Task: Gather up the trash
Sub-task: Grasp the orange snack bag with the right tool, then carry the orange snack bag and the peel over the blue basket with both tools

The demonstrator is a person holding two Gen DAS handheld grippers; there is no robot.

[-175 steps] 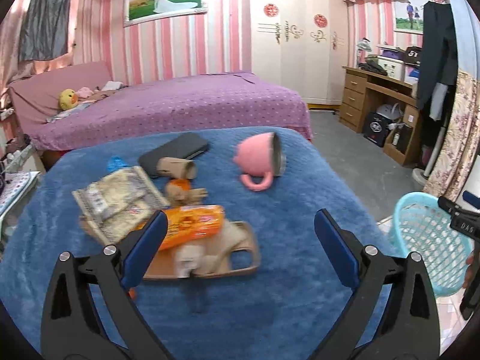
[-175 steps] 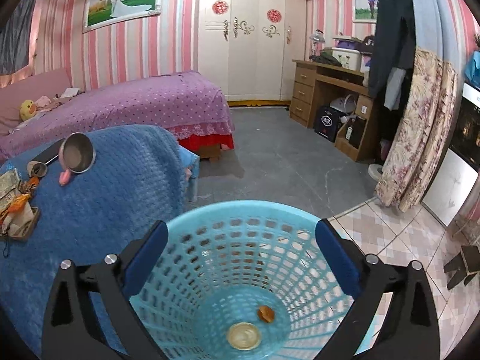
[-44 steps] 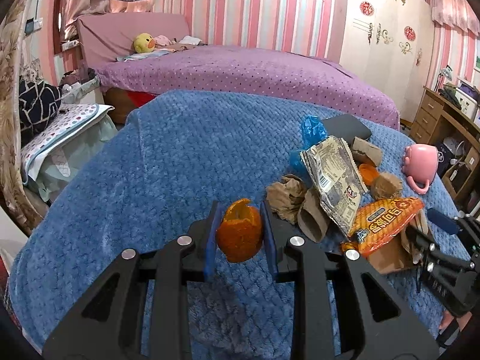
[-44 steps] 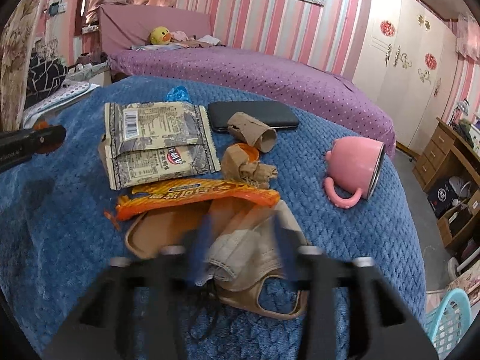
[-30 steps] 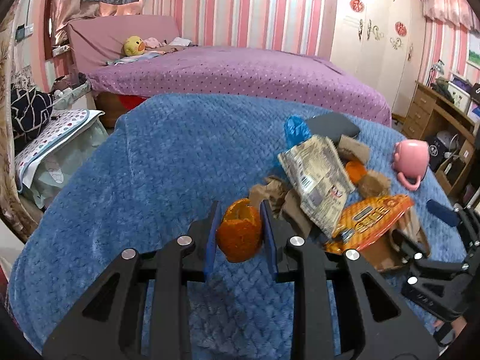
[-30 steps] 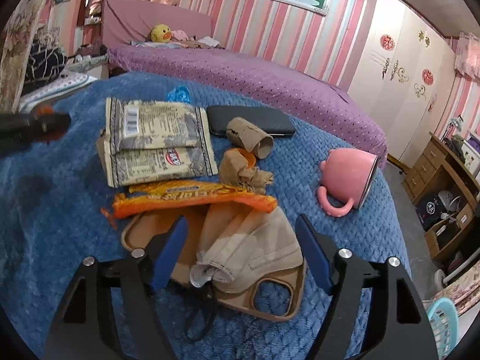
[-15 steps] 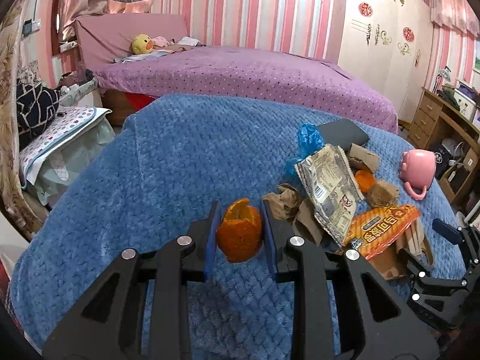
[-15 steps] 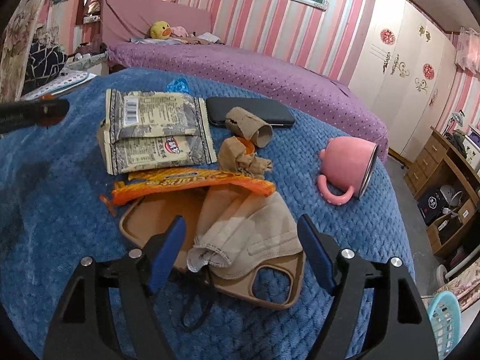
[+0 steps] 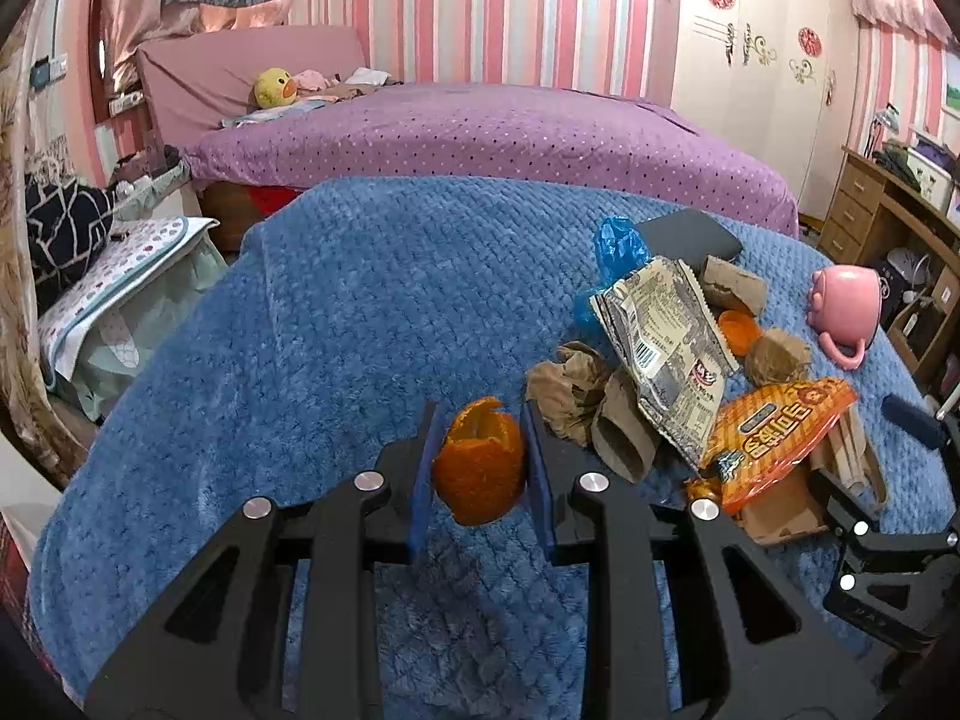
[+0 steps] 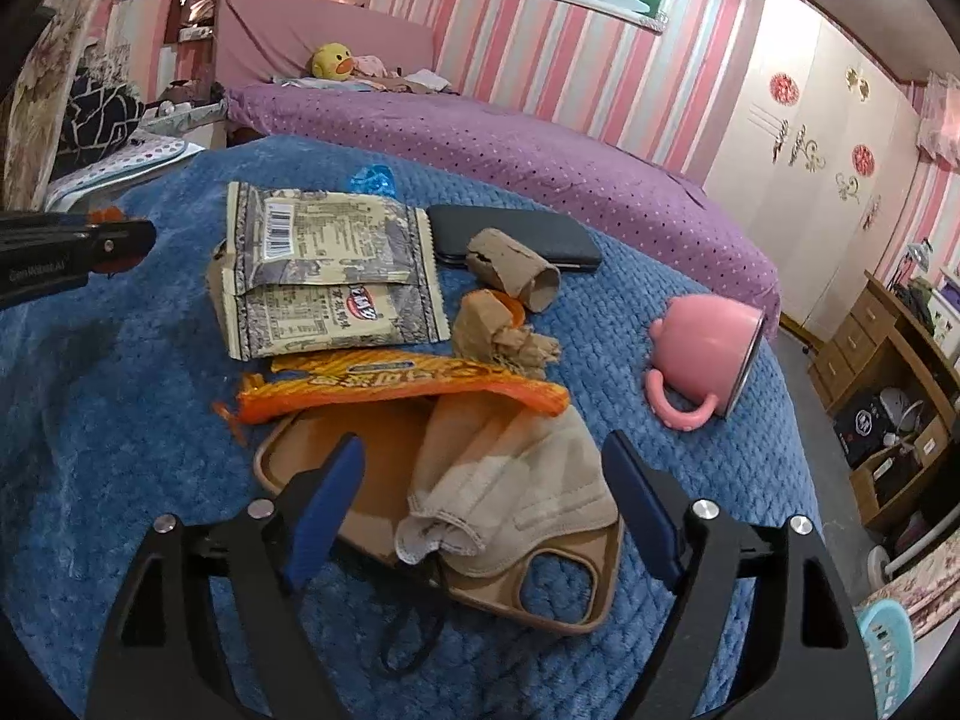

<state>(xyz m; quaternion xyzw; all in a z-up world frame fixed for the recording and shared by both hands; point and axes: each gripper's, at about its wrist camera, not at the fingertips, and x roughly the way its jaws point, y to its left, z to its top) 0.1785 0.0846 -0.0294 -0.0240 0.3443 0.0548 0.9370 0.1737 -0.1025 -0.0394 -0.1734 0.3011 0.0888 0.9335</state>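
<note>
Nubby blue fleece blanket, glossy orange plastic wrapper, matt brown cardboard tube, smooth pink mug.

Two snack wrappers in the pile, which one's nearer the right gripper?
The orange wrapper, just beyond the open right gripper; the grey wrapper lies farther back.

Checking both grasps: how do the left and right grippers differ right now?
The left gripper is shut on the orange peel; the right gripper is open and holds nothing. The left is clear of the trash pile; the right straddles the beige face mask. Both are above the blue blanket.
</note>
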